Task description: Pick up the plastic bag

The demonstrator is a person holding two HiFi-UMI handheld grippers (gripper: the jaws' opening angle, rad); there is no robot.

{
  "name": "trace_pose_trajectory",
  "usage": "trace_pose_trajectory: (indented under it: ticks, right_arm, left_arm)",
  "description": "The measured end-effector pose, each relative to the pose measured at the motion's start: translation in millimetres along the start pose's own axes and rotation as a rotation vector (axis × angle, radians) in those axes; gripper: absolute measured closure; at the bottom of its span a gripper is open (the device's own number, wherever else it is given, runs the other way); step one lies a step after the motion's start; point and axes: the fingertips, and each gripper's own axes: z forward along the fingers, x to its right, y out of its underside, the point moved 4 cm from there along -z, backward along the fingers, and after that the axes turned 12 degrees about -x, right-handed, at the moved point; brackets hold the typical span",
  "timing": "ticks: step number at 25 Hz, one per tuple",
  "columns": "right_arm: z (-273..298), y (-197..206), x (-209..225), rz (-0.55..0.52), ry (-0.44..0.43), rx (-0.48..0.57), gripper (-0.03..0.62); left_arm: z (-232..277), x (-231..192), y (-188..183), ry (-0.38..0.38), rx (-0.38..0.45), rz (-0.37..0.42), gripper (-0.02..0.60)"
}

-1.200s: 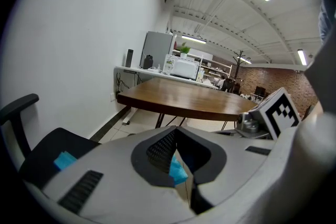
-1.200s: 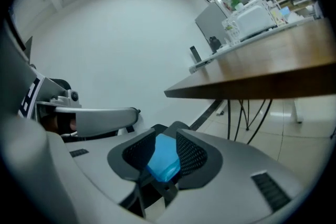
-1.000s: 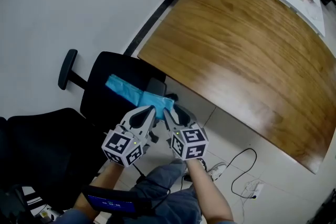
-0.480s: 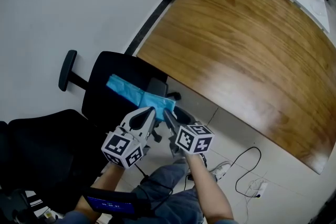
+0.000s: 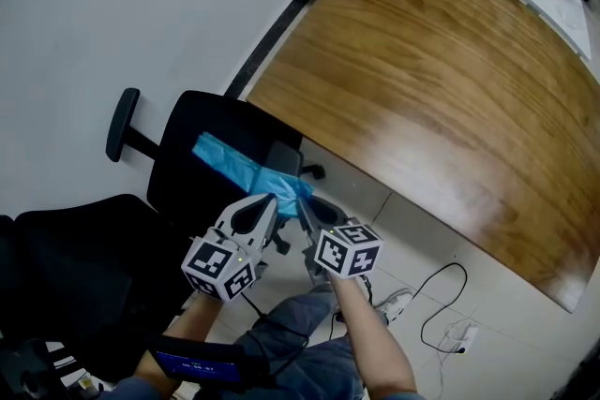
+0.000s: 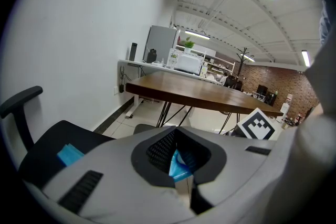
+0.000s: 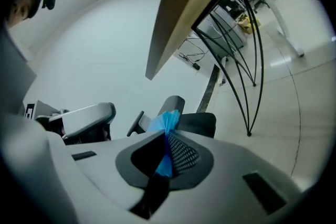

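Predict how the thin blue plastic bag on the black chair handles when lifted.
Likely floppy: the blue plastic bag fans into pleats where the right gripper, jaws just closed, pinches it. Probably light: it lies thin and crumpled across the black chair seat.

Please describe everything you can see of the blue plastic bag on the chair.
The plastic bag is thin, light blue and crumpled, drawn out into a long strip. Its far end lies on the seat of the black office chair. Its near end is bunched and pinched by both grippers: the left gripper is shut on it, and the right gripper has just closed its jaws on it.
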Motion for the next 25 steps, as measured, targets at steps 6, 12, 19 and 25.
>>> trace_pose_trajectory:
  ticks: [6,12,19,25]
  right_arm:
    - [-2,-6,-9,-0.036,-0.007,-0.007,0.594]
    - [-3,-20,-35,-0.09,-0.023,-0.013,0.594]
    - [-2,-50,-83,-0.149,-0.086,-0.017,0.594]
    - [3,-77,-128,-0.227,-0.115,-0.05,0.594]
  left_arm:
    - [-2,0,0,-0.002,0.003,-0.005,0.566]
    - [-8,-4,-6,-0.009,0.014,-0.033,0.566]
    - [-24,-8,-33,-0.042,0.083,-0.091,0.566]
    - [-54,-21,-55,-0.091,0.165,-0.153,0.566]
